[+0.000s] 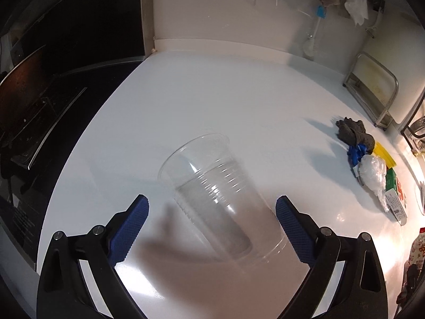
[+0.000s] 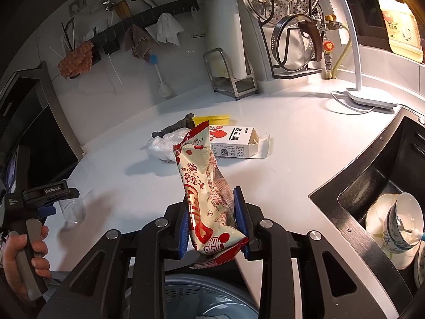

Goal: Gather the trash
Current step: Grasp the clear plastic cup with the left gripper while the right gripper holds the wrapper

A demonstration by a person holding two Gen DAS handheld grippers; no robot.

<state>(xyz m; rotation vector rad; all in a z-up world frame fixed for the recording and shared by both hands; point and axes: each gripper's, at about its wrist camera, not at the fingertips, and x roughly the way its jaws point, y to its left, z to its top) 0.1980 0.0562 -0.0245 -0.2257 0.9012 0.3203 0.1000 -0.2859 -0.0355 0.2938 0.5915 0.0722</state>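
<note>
My left jaws stand spread wide, nothing between the pads, and the clear plastic cup (image 1: 209,196) sits right in the gap ahead of the left gripper (image 1: 212,220). That is the relation the next move turns on: the cup appears to stand upright on the white desk (image 1: 212,93), its open rim nearer the top of my left view and its base down close to the jaw line, slightly nearer the right-hand pad than the left. From the right view it stands just beside the left gripper (image 2: 46,210), so my left hand (image 2: 26,260) is clearly the nearer one; I judge a short push forward would bring the pads to either side of its wall.

My right jaws are pinching a red-and-cream snack wrapper (image 2: 204,183), which stands up out of the right gripper (image 2: 212,228), over a grey slotted bin (image 2: 202,300) below the desk edge.

Nothing lies between the left jaws and the cup. The remaining litter is well apart to the right: a grey rag (image 1: 356,133), a crumpled clear bag (image 1: 373,171), a yellow piece (image 1: 383,154) and a white carton (image 2: 239,141).
</note>
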